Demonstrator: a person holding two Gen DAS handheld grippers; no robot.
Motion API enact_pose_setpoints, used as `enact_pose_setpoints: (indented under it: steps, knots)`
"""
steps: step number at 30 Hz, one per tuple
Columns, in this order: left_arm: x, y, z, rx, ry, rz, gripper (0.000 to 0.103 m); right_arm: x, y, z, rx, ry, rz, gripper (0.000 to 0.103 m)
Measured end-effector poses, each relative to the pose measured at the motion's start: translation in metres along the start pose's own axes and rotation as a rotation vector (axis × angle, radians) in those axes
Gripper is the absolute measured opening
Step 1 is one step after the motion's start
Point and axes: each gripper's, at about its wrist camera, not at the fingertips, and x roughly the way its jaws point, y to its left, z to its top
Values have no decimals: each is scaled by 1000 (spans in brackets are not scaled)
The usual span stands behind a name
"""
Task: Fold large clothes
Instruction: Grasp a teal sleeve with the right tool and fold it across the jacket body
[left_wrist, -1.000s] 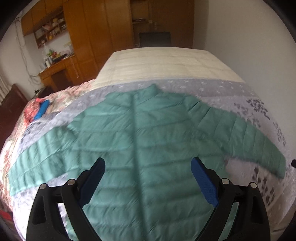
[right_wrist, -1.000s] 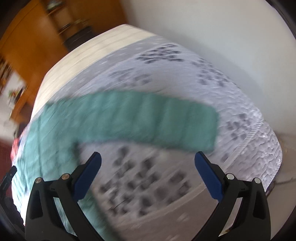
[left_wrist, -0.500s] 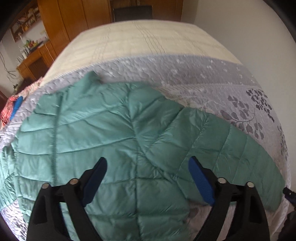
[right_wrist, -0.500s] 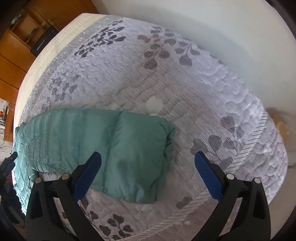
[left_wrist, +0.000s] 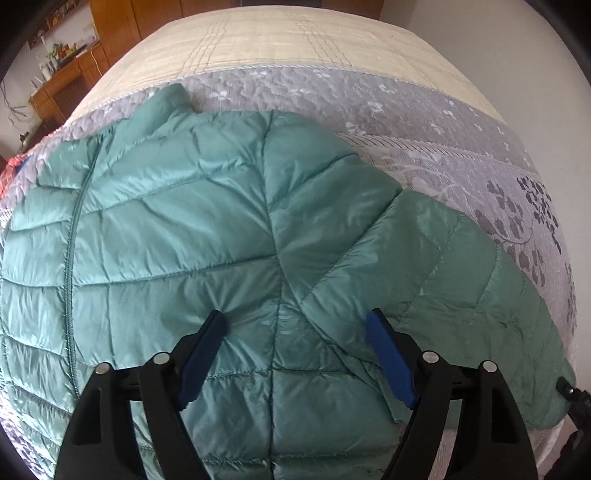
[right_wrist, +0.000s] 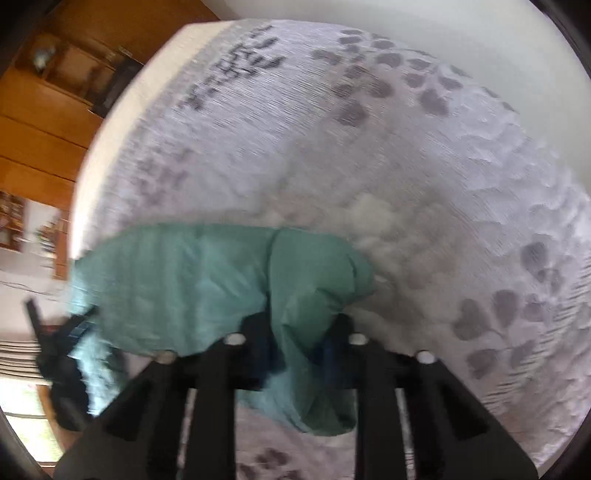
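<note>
A green quilted puffer jacket (left_wrist: 177, 236) lies spread front up on a grey floral bedspread (left_wrist: 443, 140), collar toward the far end. My left gripper (left_wrist: 295, 325) is open, its blue pads resting on the jacket by the right armpit. The right sleeve (left_wrist: 461, 288) runs out to the right. In the right wrist view, my right gripper (right_wrist: 295, 350) is shut on the cuff end of that sleeve (right_wrist: 306, 280), bunching the fabric. The view is blurred.
A cream quilt (left_wrist: 295, 40) covers the far part of the bed. Wooden cabinets (left_wrist: 122, 18) and a cluttered desk (left_wrist: 59, 81) stand at the far left. A white wall (right_wrist: 480, 40) runs along the bed's right side.
My left gripper moved down onto the jacket near the right armpit. My right gripper moved onto the sleeve end and shut on it, lifting and bunching the cuff.
</note>
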Motion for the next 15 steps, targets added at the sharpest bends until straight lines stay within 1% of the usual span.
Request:
enact_pose_setpoints:
  steps: [4, 6, 7, 9, 11, 13, 15]
  knots:
    - [-8, 10, -2, -11, -8, -16, 74, -18, 38, 2, -60, -59, 179, 11]
    - [-13, 18, -3, -16, -16, -13, 74, -22, 67, 2, -119, -70, 231, 11]
    - [-16, 21, -2, -20, -19, -14, 73, -22, 88, 1, -164, -68, 251, 11]
    - [-20, 28, -2, -22, -28, -9, 71, -18, 117, 2, -220, -59, 265, 11]
    - [-23, 34, -3, -21, -32, -2, 69, -8, 148, 0, -270, -37, 275, 11]
    - [-26, 41, -4, -27, -35, -7, 68, 6, 180, -2, -320, -3, 303, 11]
    - [-30, 51, -5, -43, -42, -9, 68, 19, 203, -6, -354, 26, 313, 11]
